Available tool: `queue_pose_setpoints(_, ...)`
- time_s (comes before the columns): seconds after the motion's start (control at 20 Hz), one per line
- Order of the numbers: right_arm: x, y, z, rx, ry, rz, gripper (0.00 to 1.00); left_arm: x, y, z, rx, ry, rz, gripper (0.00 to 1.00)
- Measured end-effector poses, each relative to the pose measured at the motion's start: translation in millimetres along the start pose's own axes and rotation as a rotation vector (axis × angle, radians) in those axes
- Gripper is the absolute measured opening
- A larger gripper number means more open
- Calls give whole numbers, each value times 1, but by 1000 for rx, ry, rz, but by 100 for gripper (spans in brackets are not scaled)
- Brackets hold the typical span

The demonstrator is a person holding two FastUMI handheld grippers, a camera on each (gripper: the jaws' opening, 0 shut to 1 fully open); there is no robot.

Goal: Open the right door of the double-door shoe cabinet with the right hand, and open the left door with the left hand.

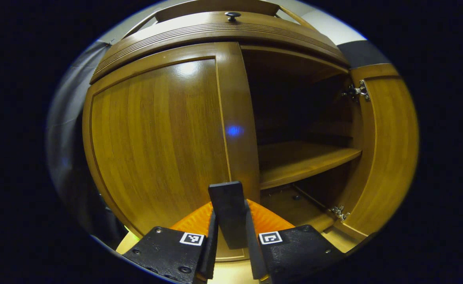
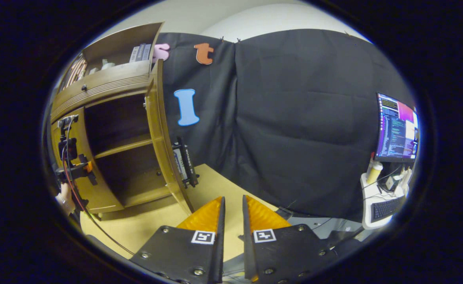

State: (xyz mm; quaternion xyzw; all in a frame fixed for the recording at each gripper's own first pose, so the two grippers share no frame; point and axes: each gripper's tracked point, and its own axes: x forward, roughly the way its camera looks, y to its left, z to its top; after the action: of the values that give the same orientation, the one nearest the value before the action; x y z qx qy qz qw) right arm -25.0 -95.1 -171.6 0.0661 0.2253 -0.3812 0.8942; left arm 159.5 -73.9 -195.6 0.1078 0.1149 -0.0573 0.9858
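Observation:
The wooden shoe cabinet [image 1: 215, 29] stands close in front in the left gripper view. Its left door [image 1: 156, 130] looks closed or nearly so. My left gripper [image 1: 231, 207] is shut on that door's dark flat handle [image 1: 225, 193], which sticks up between the fingers. The right door [image 1: 385, 146] is swung wide open, baring a shelf [image 1: 298, 157]. In the right gripper view the right door [image 2: 162, 130] stands edge-on with its dark handle [image 2: 186, 161] facing out. My right gripper [image 2: 232, 199] hangs shut over the table, right of that door, holding nothing. The left gripper [image 2: 73, 165] and a hand [image 2: 63, 201] are at the left door.
The cabinet rests on a light wooden tabletop [image 2: 144, 225]. A drawer knob [image 1: 232, 15] sits above the doors, and books fill the top shelf [image 2: 136, 51]. A monitor [image 2: 397, 126] and keyboard [image 2: 385, 207] stand at the far right on a white desk.

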Motion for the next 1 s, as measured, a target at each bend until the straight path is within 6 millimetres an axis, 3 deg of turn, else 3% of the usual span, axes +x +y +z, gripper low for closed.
queue_pose_setpoints(0.2,-9,-6,-5,-1,8,-4,21,-3,-2,-3,-48,25,-13,32)
queue_pose_setpoints(0.45,-14,-14,-2,-1,10,-6,21,-28,0,-5,-50,18,-47,30)
queue_pose_setpoints(0.75,-10,-11,1,-12,19,27,21,-74,9,-11,-57,14,-92,30)
queue_pose_setpoints(0.8,-9,-10,0,-9,21,36,26,-83,11,-12,-58,13,-92,30)
queue_pose_setpoints(0.85,-8,-7,0,-8,25,47,21,-92,15,-13,-60,14,-90,29)
queue_pose_setpoints(1.0,-3,2,1,-11,31,77,21,-116,25,-17,-71,16,-82,29)
